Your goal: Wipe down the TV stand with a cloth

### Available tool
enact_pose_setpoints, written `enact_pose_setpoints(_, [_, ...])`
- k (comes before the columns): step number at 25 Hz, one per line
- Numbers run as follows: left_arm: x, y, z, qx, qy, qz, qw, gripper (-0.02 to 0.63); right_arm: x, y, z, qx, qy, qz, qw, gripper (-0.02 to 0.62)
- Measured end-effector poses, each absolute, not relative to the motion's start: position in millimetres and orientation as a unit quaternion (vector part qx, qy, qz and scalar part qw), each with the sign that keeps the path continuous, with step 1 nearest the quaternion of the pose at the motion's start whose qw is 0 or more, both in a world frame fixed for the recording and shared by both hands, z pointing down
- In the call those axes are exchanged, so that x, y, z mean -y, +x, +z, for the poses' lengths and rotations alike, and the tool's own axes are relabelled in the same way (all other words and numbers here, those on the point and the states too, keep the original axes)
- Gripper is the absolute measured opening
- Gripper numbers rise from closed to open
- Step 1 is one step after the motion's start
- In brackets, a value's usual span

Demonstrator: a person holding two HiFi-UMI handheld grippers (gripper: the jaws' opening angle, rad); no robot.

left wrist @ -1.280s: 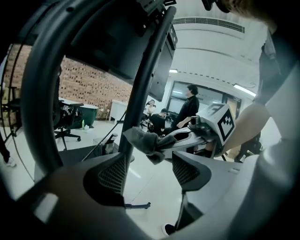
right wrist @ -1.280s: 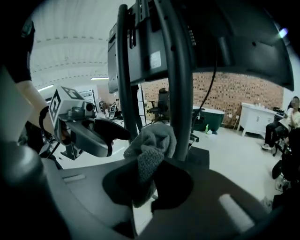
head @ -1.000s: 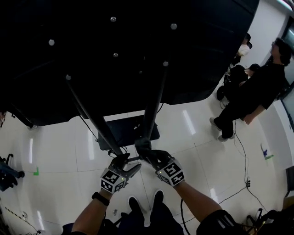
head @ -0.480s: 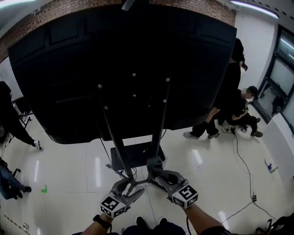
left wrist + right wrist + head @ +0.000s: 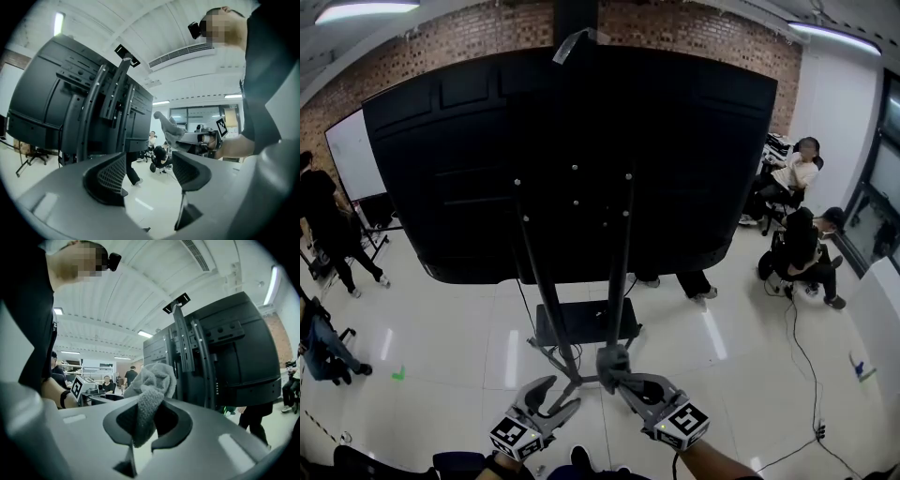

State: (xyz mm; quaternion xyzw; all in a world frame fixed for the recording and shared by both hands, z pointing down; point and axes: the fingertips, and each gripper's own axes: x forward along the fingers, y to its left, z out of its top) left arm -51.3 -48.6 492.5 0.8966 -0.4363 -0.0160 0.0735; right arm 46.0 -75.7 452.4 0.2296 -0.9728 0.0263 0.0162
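Right gripper (image 5: 145, 423) is clamped on the grey cloth (image 5: 152, 380), which is bunched above the jaws with a tail hanging down between them. Left gripper (image 5: 150, 173) has its jaws wide apart with nothing in them, and hangs just beside the right one, low in the head view. From there the cloth (image 5: 612, 359) sits at the foot of the TV stand (image 5: 621, 262), near where the right upright meets the lower frame; contact can't be confirmed from any view. The TV (image 5: 572, 141) back panel fills the space above, and there are people in the background well clear of the stand. Judged step: cloth in hand, at or just short of starting a stroke on the upright. The next move calls for pressing the cloth flat on the post and running it along the tube, with the left gripper kept clear or bracing the frame.
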Motion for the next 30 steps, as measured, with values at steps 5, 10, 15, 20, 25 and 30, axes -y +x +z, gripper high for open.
enact_pose_setpoints(5, [8.9,-16.2,477.5,0.457,0.887,-0.025,0.065,0.331,33.5,75.0,450.1,0.98,0.198,0.018,0.026,0.031])
enact_pose_setpoints(10, [-26.8,7.2,471.8,0.467,0.882,-0.019,0.052,0.331,6.1,103.8,458.9,0.979,0.2,0.016,0.027,0.029])
enact_pose_setpoints(15, [-53.9,8.2,469.9,0.479,0.875,-0.027,0.066,0.331,-10.6,114.8,451.4,0.979,0.205,0.023,0.012,0.028])
enact_pose_setpoints(20, [-67.6,5.1,458.3,0.479,0.875,-0.027,0.062,0.331,-24.9,113.3,442.4,0.979,0.202,0.007,0.008,0.028])
enact_pose_setpoints(25, [-81.9,-2.6,452.2,0.469,0.881,-0.026,0.054,0.331,-35.6,105.4,436.1,0.977,0.214,0.01,0.001,0.028])
enact_pose_setpoints(30, [-92.2,-13.4,452.6,0.47,0.88,-0.029,0.058,0.331,-40.1,94.3,433.1,0.976,0.219,0.006,0.001,0.028])
